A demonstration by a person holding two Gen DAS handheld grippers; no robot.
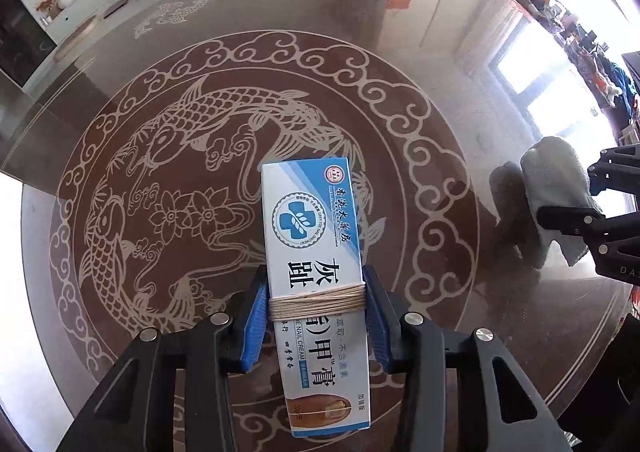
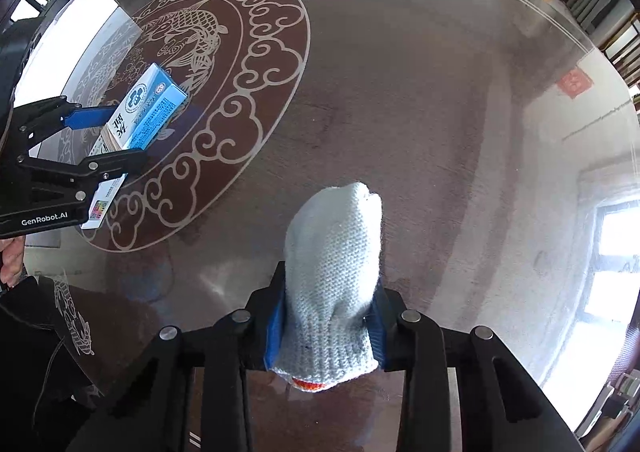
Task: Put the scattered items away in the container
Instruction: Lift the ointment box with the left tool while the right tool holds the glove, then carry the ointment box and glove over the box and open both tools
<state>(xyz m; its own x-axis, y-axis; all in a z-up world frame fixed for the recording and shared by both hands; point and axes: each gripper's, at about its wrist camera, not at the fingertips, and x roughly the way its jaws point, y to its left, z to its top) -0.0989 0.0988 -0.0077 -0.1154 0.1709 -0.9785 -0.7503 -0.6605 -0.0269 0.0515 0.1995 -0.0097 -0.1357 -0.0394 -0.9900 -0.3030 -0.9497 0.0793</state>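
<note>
The blue-and-white cardboard ointment box [image 1: 316, 276], wound round its middle with beige string, sits low in the centre of the left wrist view, clamped across its width between the blue pads of the left gripper [image 1: 316, 306]; in the right wrist view the same box shows at the left edge. The pale knitted cotton glove [image 2: 332, 284], bunched into a soft lump with an orange cuff edge showing beneath, fills the lower centre of the right wrist view, pinched by the right gripper [image 2: 326, 332]. Both items hang over the round brown glass-topped bench [image 1: 400, 52] with its etched carp-and-cloud pattern. The step in hand looks like pick-up, with both grasps made. No container appears in either view, so the next move probably calls for lifting clear and carrying both items to find it.
</note>
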